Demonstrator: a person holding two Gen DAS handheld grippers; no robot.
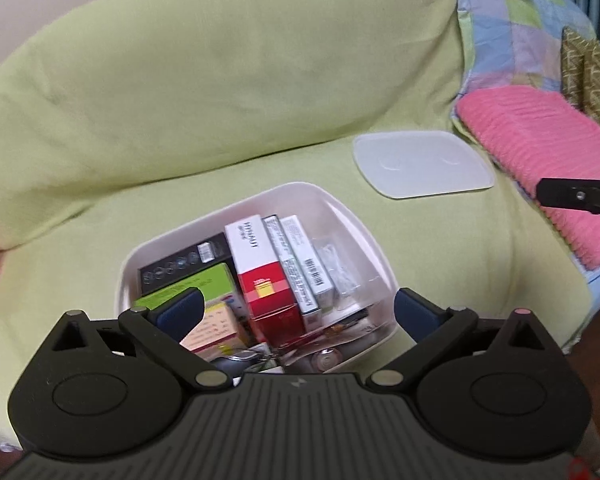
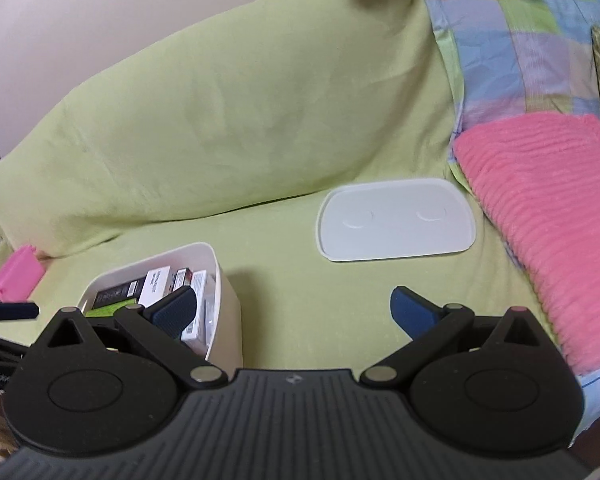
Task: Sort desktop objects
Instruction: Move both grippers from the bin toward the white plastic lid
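While both grippers hung over the green-covered sofa (image 2: 228,128), things lay as follows.

Pink block (image 2: 16,276): far off to the left of the right gripper, at the seat's left end.

Bin (image 1: 364,236): a white tub on the seat, straight ahead of and below the left gripper; its near rim lay hidden behind that gripper's body.

Bin contents: a black box (image 1: 180,264) and a green box (image 1: 196,286) at left, a red-and-white box (image 1: 260,264) standing upright in the middle, two slim white boxes (image 1: 304,264) beside it, and small blurred clutter at the near end.

Left gripper (image 1: 298,312): jaws spread wide, holding nothing, its blue pads (image 1: 180,312) on either side of the bin's contents without touching them.

Lid (image 2: 396,220): flat on the seat, apart from the bin, ahead of the right gripper.

Right gripper (image 2: 288,314): jaws wide apart and empty, over bare seat, with the bin just to its left.

Pink towel (image 2: 548,216): to the right of both grippers, beside the lid.

Quilt (image 2: 500,48): pastel patchwork on the sofa back, above the towel.
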